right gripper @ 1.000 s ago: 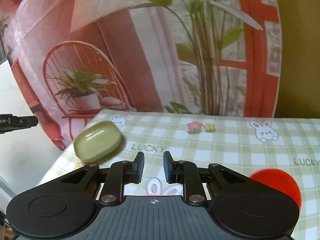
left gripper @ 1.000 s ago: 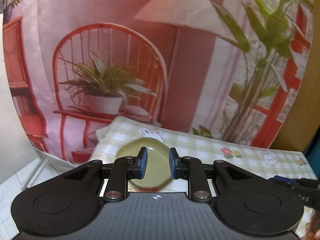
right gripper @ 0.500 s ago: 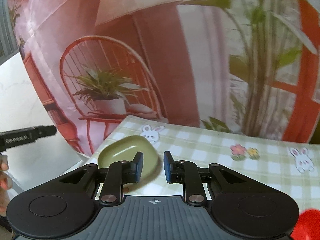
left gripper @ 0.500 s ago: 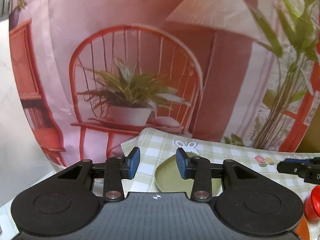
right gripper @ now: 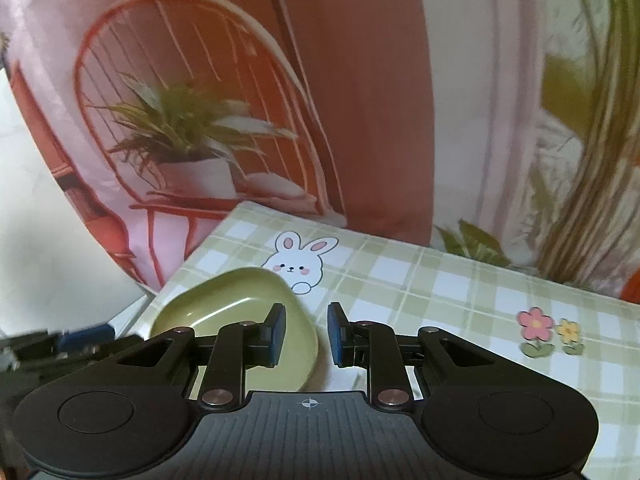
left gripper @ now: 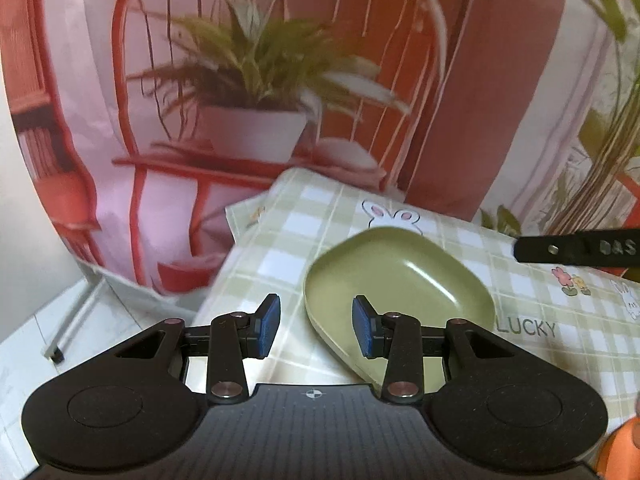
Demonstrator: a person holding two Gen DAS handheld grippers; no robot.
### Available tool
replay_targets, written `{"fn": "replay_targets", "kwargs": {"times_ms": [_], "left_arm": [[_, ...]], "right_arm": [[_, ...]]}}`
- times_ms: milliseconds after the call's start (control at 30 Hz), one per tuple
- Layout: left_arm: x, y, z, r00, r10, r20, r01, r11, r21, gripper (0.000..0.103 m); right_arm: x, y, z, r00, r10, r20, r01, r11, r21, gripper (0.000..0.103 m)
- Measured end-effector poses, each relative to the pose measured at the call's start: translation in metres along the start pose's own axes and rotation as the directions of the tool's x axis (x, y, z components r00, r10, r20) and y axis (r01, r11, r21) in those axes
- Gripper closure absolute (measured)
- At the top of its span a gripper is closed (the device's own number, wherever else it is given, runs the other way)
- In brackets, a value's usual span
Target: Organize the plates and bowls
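A green rounded plate point(left gripper: 400, 292) lies flat on the checked tablecloth point(left gripper: 540, 344) near the table's far left corner. My left gripper point(left gripper: 316, 320) is open just short of the plate's near-left rim. Its right fingertip overlaps the rim in the picture and nothing is pressed between the pads. In the right wrist view the same plate point(right gripper: 224, 312) sits left of centre. My right gripper point(right gripper: 307, 334) hovers at the plate's right rim with a narrow gap and holds nothing. A black finger point(left gripper: 576, 248) of the right gripper reaches in from the right.
The table's left edge and corner run close by the plate, with white floor and a metal stand leg point(left gripper: 72, 320) below. A printed backdrop cloth point(left gripper: 280, 80) hangs right behind the table. An orange-red object point(left gripper: 616, 452) is cut off at the bottom right.
The left gripper let go of the green plate, which went from mid-air to the table. Both grippers came down and closer to the plate, the right one swinging left.
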State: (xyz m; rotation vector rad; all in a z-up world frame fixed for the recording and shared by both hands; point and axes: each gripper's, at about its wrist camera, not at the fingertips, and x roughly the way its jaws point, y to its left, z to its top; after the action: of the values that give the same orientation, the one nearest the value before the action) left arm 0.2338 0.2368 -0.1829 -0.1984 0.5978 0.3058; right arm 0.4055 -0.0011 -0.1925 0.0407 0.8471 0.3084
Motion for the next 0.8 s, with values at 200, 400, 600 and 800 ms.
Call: {"fn": "replay_targets", "kwargs": {"times_ms": [200,400,600,800], "left_arm": [[0.012,0.006,-0.005,1.0,0.009,-0.012,-0.01,0.999,-0.048,0.061],[0.022,0.01,-0.009,0.999,-0.003,-0.034,0.001,0.997,-0.079,0.061],[0.025,0.004,-0.013,0.999,-0.028,-0.045,0.023,0.995,-0.1,0.062],[0.031,0.003,-0.021,0.997,-0.051,-0.065,0.041,0.988,-0.149,0.078]], "right_arm": [[0.04,-0.007,0.006,0.999,-0.018,-0.04,0.018,1.0,-0.014,0.078],[0.059,0.0,0.006,0.998,-0.019,-0.065,0.014,0.998,-0.069,0.078],[0.073,0.008,0.003,0.994,-0.032,-0.101,0.021,0.994,-0.107,0.078],[0.077,0.003,-0.006,0.988,-0.019,-0.151,0.007,0.997,-0.08,0.084]]}}
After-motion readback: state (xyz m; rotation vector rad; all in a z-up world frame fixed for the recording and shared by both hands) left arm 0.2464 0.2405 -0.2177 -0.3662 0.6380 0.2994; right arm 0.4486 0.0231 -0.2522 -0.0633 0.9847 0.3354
